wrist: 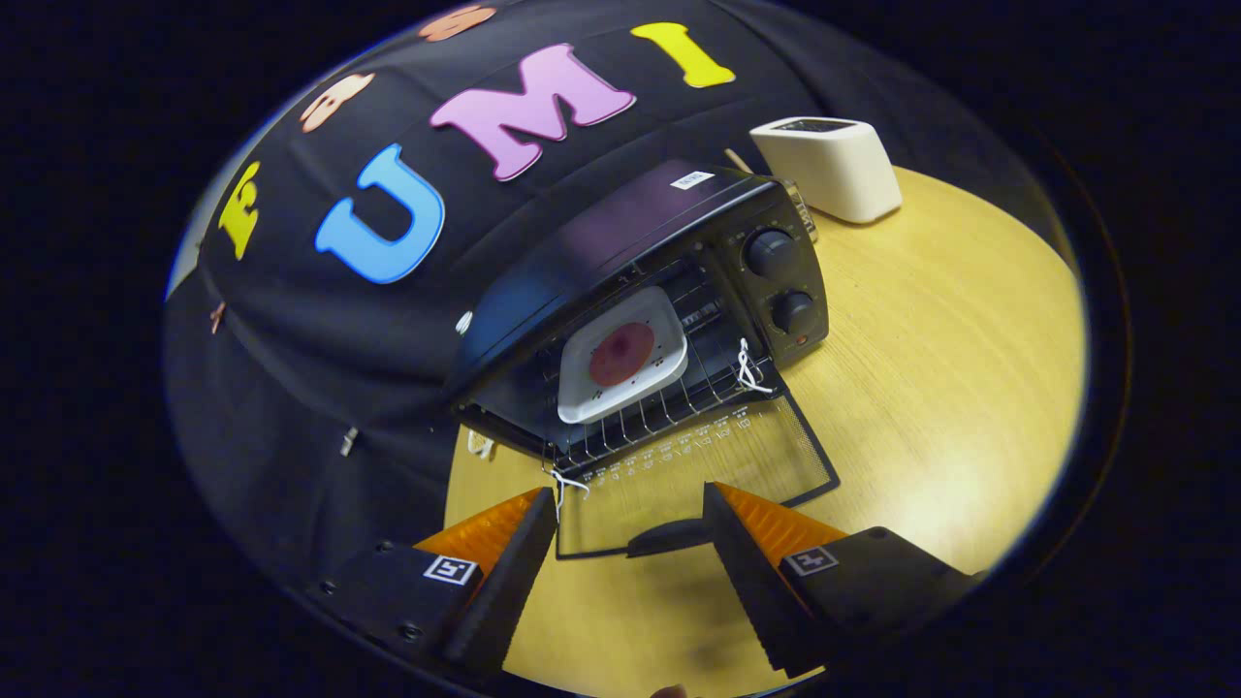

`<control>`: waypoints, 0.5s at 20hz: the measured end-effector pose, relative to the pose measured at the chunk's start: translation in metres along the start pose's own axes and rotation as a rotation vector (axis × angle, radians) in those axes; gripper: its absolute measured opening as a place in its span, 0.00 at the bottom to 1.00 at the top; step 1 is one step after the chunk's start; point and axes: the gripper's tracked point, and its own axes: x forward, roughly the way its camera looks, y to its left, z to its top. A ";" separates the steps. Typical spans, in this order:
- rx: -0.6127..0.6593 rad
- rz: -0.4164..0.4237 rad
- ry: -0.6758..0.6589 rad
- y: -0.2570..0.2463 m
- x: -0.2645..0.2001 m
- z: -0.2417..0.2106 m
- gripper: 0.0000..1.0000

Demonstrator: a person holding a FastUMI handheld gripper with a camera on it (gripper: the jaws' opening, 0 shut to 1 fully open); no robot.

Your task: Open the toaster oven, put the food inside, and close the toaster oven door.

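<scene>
Worktop (921, 388) is being seen as a pale wood surface carrying everything. Toaster oven (640, 291) is being shown standing on it against the booth wall, with its glass door (698, 475) dropped fully open and lying flat toward the gripper. A wire rack (679, 407) is being seen pulled partly out over the door. The food, a white square plate (620, 361) with a reddish round piece on it, is already resting on the rack inside the cavity. A white toaster (829, 165) is being seen beyond the oven, well apart.

Judged step in hand: the door is being approached for closing. The door handle (669, 535) is lying just ahead of the fingers, near the inner side of the right one. To do it well, the handle should be caught from underneath at its middle and the door swung upward in an arc about its hinge, slowly, so the rack is being pushed back in evenly and the plate is not being jolted.

The gripper (630, 523) is being held with its jaws spread wide, nothing gripped; contact with the handle cannot be told for certain.
</scene>
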 end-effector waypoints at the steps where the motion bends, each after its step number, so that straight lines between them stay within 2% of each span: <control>1: -0.060 -0.029 0.040 -0.004 -0.003 -0.014 0.98; 4: -0.182 -0.091 0.151 -0.015 -0.005 -0.054 0.99; 9: -0.263 -0.169 0.270 -0.032 0.011 -0.102 0.99; 10: -0.282 -0.180 0.279 -0.030 0.025 -0.111 0.99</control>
